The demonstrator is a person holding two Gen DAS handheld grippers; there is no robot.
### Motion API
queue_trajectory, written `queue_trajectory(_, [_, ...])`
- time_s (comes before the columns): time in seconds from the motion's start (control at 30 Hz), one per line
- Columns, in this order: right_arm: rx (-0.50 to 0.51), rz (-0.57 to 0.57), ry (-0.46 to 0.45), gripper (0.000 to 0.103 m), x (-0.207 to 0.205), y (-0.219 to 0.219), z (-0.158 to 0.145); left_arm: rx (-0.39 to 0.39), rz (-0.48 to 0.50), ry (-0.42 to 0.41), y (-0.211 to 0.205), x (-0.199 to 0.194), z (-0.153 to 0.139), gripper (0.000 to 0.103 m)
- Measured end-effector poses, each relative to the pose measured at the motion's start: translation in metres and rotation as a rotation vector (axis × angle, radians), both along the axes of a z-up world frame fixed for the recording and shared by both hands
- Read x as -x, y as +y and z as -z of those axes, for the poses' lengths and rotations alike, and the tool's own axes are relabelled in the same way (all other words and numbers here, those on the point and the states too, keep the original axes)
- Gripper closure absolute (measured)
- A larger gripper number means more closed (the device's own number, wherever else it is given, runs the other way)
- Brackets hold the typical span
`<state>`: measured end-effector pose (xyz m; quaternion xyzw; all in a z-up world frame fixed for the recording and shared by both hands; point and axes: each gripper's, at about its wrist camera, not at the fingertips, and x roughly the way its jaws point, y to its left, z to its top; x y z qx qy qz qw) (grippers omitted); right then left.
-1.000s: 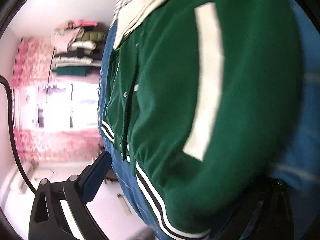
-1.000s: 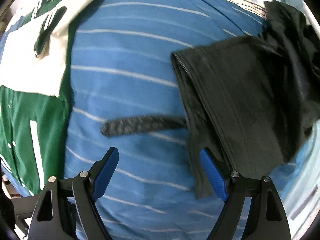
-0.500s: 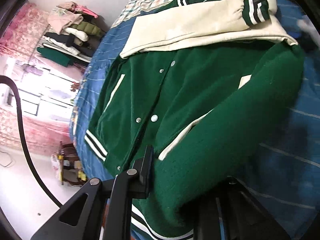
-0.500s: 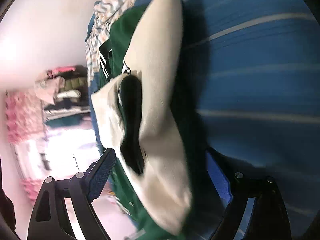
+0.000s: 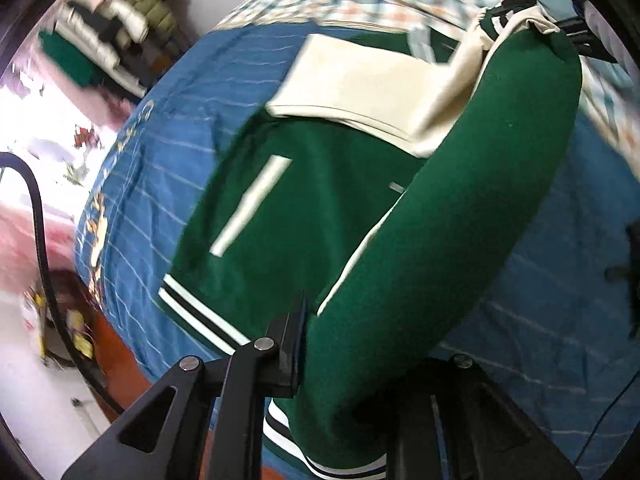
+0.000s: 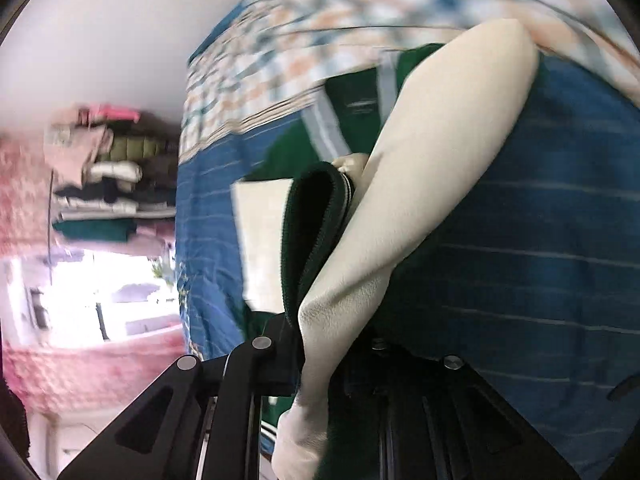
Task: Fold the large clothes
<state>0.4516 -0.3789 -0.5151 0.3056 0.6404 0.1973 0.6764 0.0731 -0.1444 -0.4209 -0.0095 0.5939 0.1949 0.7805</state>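
Note:
A green varsity jacket [image 5: 304, 216] with cream sleeves [image 5: 360, 80] and striped hem lies on the blue striped bed cover [image 5: 168, 128]. My left gripper [image 5: 352, 364] is shut on the jacket's right edge near the hem, and a thick green fold [image 5: 460, 220] rises from it across the jacket. My right gripper [image 6: 336, 360] is shut on the cream sleeve [image 6: 420, 168] at the upper end, beside the dark striped cuff [image 6: 316, 216]; it shows at the top right of the left wrist view [image 5: 560, 4].
A checked pillow or quilt [image 6: 360, 12] lies at the bed's head. A stack of folded clothes [image 6: 100, 184] stands beyond the bed by a bright window [image 6: 100, 292]. A black cable [image 5: 36, 216] hangs at the left. The bed's edge [image 5: 120, 336] drops to the floor.
Both grippers have shut on the jacket, the right on the cream sleeve. The jacket's right side is lifted and folded leftward over its front, covering the buttons seen earlier.

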Motion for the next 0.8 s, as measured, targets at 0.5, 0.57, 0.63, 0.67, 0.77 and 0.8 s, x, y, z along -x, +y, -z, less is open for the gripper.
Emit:
queue_trajectory(0.5, [0.259, -0.208, 0.169, 0.059, -0.054, 0.33, 0.086, 0.677, -0.537, -0.053, 0.276, 0.053, 0.095, 0.05])
queue_trajectory(0.57, [0.17, -0.208, 0.196, 0.051, -0.044, 0.334, 0.089, 0.673, -0.578, -0.069, 0.289, 0.071, 0.093, 0.048])
queue_trajectory(0.63, [0.123, -0.215, 0.206, 0.041, -0.028, 0.323, 0.08, 0.647, -0.602, -0.068, 0.301, 0.09, 0.09, 0.047])
queue_trajectory(0.67, [0.12, -0.22, 0.195, 0.04, -0.022, 0.319, 0.079, 0.632, -0.613, -0.06, 0.306, 0.095, 0.089, 0.046])
queue_trajectory(0.77, [0.18, -0.223, 0.152, 0.039, 0.004, 0.278, 0.064, 0.66, -0.626, -0.067, 0.305, 0.106, 0.087, 0.046])
queue_trajectory(0.8, [0.211, -0.221, 0.141, 0.039, 0.013, 0.261, 0.06, 0.678, -0.622, -0.071, 0.303, 0.106, 0.089, 0.046])
